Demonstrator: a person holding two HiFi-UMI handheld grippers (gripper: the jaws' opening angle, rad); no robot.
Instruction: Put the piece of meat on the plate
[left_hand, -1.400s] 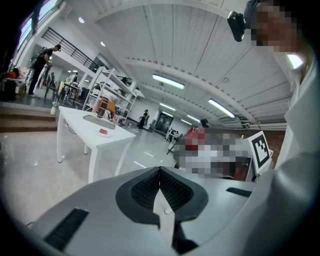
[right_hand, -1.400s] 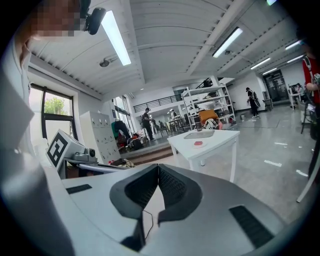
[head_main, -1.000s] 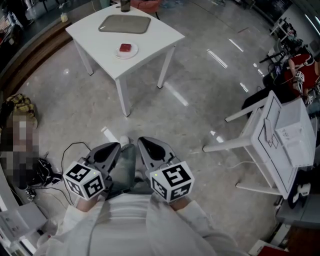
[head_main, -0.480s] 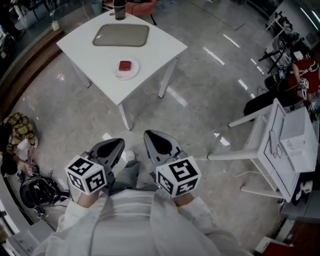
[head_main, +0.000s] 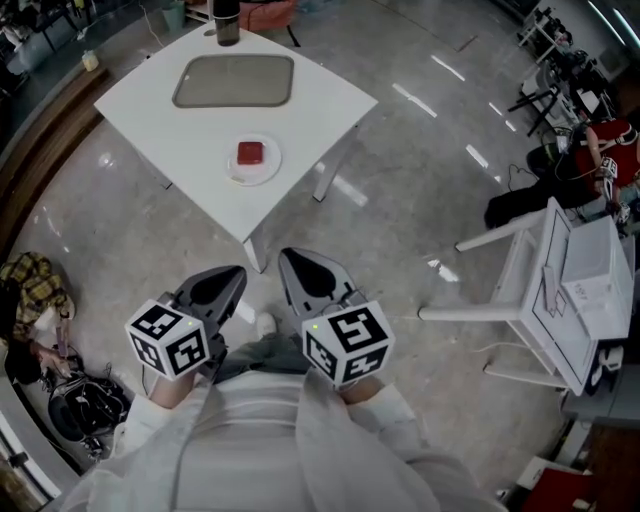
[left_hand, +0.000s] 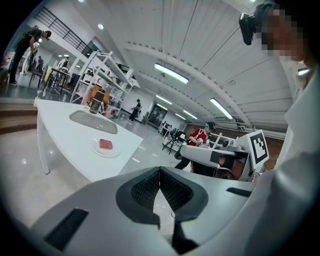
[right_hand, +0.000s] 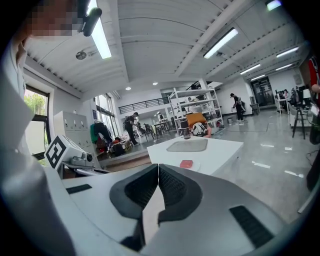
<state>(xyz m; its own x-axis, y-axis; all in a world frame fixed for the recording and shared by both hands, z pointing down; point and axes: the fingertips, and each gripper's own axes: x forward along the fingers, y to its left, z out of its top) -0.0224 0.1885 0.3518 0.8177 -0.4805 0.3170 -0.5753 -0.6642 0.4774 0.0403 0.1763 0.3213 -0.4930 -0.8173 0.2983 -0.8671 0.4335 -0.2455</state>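
Observation:
The red piece of meat (head_main: 250, 153) lies on a small white plate (head_main: 266, 170) near the front corner of a white table (head_main: 320, 95). Both grippers are held close to my body, well short of the table, above the floor. My left gripper (head_main: 234, 274) and right gripper (head_main: 291, 262) are shut with nothing between the pads. In the left gripper view the meat (left_hand: 105, 144) and plate (left_hand: 98, 150) show far off, up-left of the shut left gripper (left_hand: 160, 173). In the right gripper view the meat (right_hand: 186, 163) sits beyond the shut right gripper (right_hand: 158, 171).
A grey tray (head_main: 235, 80) and a dark cup (head_main: 227, 22) stand farther back on the table. A white table lies tipped over (head_main: 520, 290) at the right. A dark backpack (head_main: 85, 405) and a seated person (head_main: 35, 290) are at the left.
The table with the plate has come closer and lower in the head view as I walk toward it. Both grippers stay shut and side by side.

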